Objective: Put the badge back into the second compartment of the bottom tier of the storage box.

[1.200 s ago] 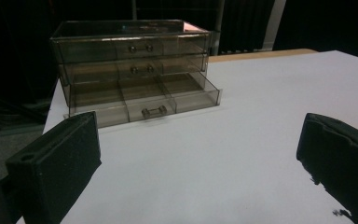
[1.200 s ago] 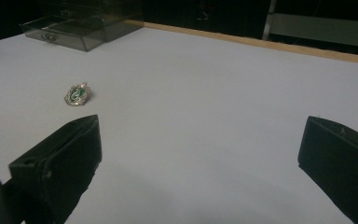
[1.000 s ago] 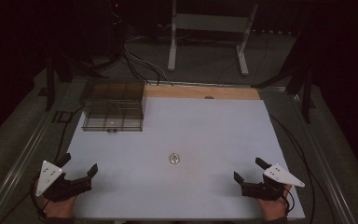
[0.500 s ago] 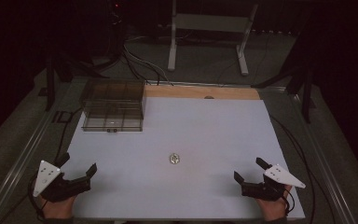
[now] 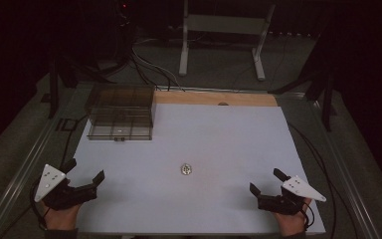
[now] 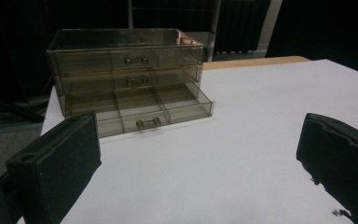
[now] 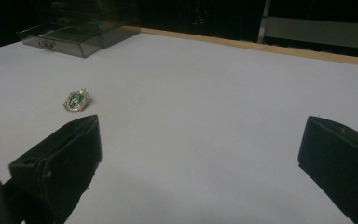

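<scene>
**White table, open drawer, one small brooch**

White sheeting covers the table [image 5: 219, 129], with a strip of bare wood along its far edge. At the far left corner stands a smoky clear plastic drawer chest [image 5: 122, 112] of three tiers; in the left gripper view its lowest drawer [image 6: 140, 112] is pulled out toward the camera, divided into compartments that look empty, though the dim light makes that hard to confirm. The two upper drawers sit flush.

Near the left front corner of the table, the left tongs [image 5: 85, 174] rest in the person's left hand, jaws spread wide and holding nothing, pointing toward the chest. Near the right front corner, the right tongs [image 5: 266, 182] are likewise spread wide and empty, in the right hand.

Between the two, somewhat nearer the front edge than the middle of the table, lies a small silvery brooch [image 5: 185, 169] with a green centre [image 7: 76, 100]. It lies flat on the sheeting, well apart from both tongs and from the chest. In the right gripper view it sits beyond that gripper's left-hand jaw.
</scene>
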`<state>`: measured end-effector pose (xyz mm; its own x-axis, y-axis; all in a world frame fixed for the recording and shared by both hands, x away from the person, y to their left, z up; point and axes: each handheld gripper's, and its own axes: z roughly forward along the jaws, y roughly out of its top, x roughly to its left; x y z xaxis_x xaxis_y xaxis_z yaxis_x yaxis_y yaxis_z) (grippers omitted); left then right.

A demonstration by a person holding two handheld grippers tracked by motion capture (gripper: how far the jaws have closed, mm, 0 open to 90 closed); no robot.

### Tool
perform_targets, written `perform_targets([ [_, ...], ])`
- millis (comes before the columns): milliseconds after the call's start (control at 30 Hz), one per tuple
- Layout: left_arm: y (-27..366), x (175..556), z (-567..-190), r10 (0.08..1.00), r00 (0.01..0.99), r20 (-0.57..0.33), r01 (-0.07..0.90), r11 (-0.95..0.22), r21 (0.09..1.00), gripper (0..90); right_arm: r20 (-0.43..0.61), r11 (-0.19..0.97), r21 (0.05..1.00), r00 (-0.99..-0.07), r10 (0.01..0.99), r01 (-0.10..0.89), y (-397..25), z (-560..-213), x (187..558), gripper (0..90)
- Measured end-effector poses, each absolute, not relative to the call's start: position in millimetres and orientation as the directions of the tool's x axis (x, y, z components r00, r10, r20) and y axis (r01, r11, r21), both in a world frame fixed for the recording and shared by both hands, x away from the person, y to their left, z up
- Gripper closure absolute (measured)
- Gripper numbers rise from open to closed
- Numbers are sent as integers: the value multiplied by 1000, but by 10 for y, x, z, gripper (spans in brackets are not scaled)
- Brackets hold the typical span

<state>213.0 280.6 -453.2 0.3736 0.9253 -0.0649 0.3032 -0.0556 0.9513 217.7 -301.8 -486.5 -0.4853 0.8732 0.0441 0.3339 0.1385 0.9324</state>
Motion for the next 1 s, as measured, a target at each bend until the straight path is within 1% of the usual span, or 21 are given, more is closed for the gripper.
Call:
perform_targets([
  [667,2540,2370,-4473,898,436,-65,317,-86,944,5,45,135,933,-481,876,333,-3022,-4869,2180,2],
  [1000,2346,2510,-4491,881,468,-65,330,-106,938,5,43,137,933,-483,875,331,-3019,-4870,2181,2],
])
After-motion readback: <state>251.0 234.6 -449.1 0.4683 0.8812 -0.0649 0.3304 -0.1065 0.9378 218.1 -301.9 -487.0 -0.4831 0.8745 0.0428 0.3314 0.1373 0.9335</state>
